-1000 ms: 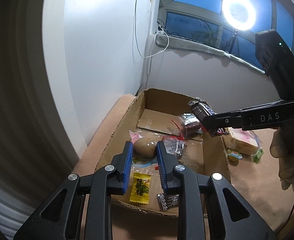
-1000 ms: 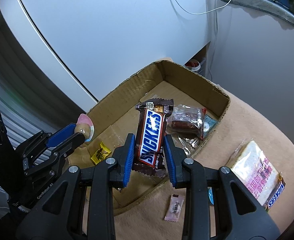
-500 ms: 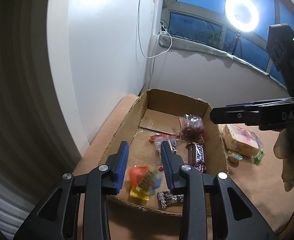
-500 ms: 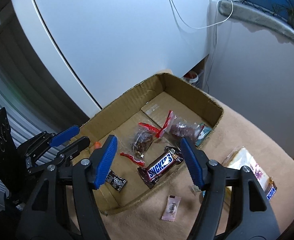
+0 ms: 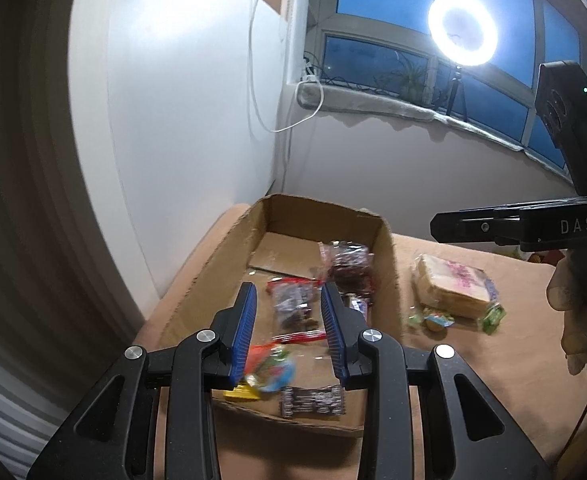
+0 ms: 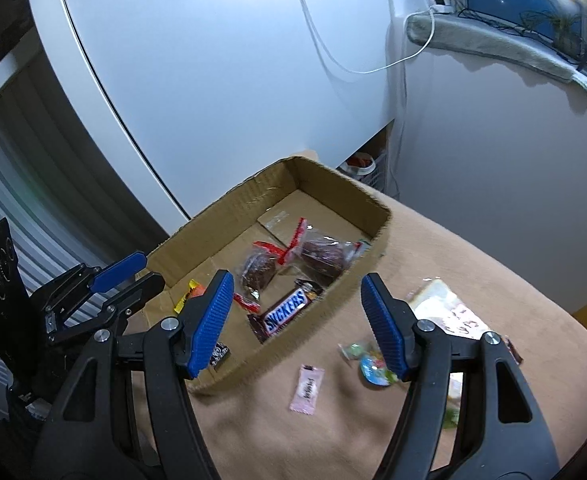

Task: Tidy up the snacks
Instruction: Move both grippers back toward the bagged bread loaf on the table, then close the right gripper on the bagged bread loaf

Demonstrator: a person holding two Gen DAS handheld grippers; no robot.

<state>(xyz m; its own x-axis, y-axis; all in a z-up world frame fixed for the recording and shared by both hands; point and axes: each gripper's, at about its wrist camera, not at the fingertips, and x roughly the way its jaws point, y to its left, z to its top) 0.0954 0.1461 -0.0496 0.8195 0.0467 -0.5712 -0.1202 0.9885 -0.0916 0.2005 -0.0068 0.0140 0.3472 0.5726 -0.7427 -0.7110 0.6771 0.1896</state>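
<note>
the cardboard box (image 6: 325,184) holds the snickers bar (image 6: 285,314), readable only from the right wrist. right gripper (image 6: 297,320) gapes wide, nothing between its jaws. left gripper (image 5: 289,334) is opening, jaws bare. only the left view shows the ring light (image 5: 462,29) beyond the box.

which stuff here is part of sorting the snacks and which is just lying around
Job: cardboard box, Snickers bar, pink sachet, wrapped sandwich, small colourful sweets.
Lying about: ring light, white cable, windowsill plants.
</note>
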